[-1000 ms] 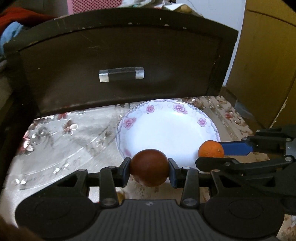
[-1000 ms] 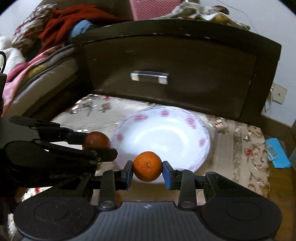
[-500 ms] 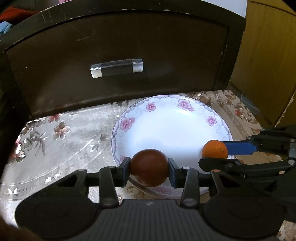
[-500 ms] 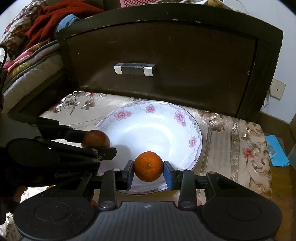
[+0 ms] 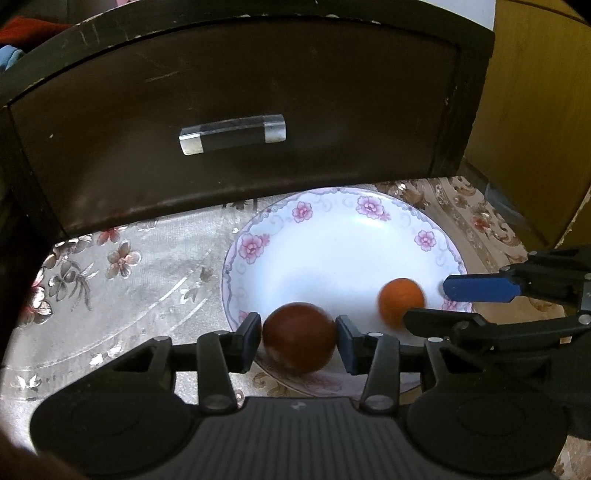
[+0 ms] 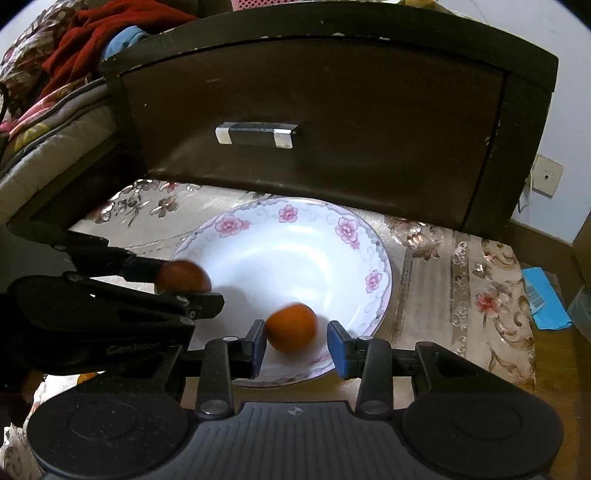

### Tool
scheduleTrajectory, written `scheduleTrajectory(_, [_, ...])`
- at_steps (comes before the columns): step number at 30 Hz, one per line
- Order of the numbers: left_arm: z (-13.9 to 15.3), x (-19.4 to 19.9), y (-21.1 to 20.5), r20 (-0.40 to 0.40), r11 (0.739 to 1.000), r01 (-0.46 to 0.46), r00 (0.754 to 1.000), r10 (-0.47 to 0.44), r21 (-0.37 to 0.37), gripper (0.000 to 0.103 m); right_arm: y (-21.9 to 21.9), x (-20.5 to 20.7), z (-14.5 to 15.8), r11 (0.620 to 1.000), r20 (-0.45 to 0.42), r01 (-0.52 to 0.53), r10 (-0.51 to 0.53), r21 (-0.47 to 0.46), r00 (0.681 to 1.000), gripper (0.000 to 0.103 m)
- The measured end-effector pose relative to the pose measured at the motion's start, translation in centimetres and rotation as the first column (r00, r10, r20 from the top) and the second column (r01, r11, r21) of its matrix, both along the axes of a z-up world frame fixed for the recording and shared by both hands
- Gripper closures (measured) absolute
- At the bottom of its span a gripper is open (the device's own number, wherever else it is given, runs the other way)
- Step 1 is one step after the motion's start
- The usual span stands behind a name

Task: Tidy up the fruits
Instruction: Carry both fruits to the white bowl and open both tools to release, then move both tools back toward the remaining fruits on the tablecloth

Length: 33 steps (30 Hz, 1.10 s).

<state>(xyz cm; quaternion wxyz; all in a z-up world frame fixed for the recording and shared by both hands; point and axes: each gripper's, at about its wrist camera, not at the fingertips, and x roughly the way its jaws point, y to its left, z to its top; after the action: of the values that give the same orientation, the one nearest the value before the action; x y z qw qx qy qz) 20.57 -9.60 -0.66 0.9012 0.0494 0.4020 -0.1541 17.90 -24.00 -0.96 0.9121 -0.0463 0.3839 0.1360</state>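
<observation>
A white plate with pink flowers [image 5: 369,221] [image 6: 332,221] lies on the patterned cloth before a dark drawer front. My left gripper [image 5: 299,338] is shut on a dark red round fruit [image 5: 298,336] over the plate's near rim; it also shows in the right wrist view [image 6: 183,276]. My right gripper [image 6: 296,345] is open, its jaws apart on both sides of a blurred orange [image 6: 291,326], which has left the pads over the plate's near part. The orange also shows in the left wrist view [image 5: 400,300].
The dark drawer front with a metal handle [image 5: 232,133] [image 6: 256,134] rises right behind the plate. A bed with red and blue clothes [image 6: 96,33] is at the left. A wooden cabinet [image 5: 535,110] stands at the right. A blue packet [image 6: 546,299] lies at the far right.
Both grippers moved forward over the plate. My right gripper opened and let go of the orange, which drops into the plate. My left gripper still holds the red fruit.
</observation>
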Motion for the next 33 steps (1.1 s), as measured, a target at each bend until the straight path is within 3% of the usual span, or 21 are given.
scheduleTrajectory(5, [0.4, -0.1, 0.3, 0.011, 1.000, -0.010, 1.000, 0.010, 0.003, 0.047, -0.3, 0.0, 0.3, 1.000, 0.005, 0.013, -0.013, 0.010, 1.000, 0.064])
scheduleTrajectory(19, [1.9, -2.0, 1.8, 0.040, 1.000, -0.025, 0.999, 0.025, 0.000, 0.046, 0.9, -1.7, 1.8, 0.999, 0.030, -0.015, 0.014, 0.029, 0.999, 0.061])
scheduleTrajectory(33, [2.7, -7.5, 5.3, 0.023, 0.999, -0.029, 0.999, 0.030, -0.019, 0.046, 3.3, -5.1, 2.5, 0.995, 0.002, -0.088, 0.088, 0.052, 0.996, 0.057])
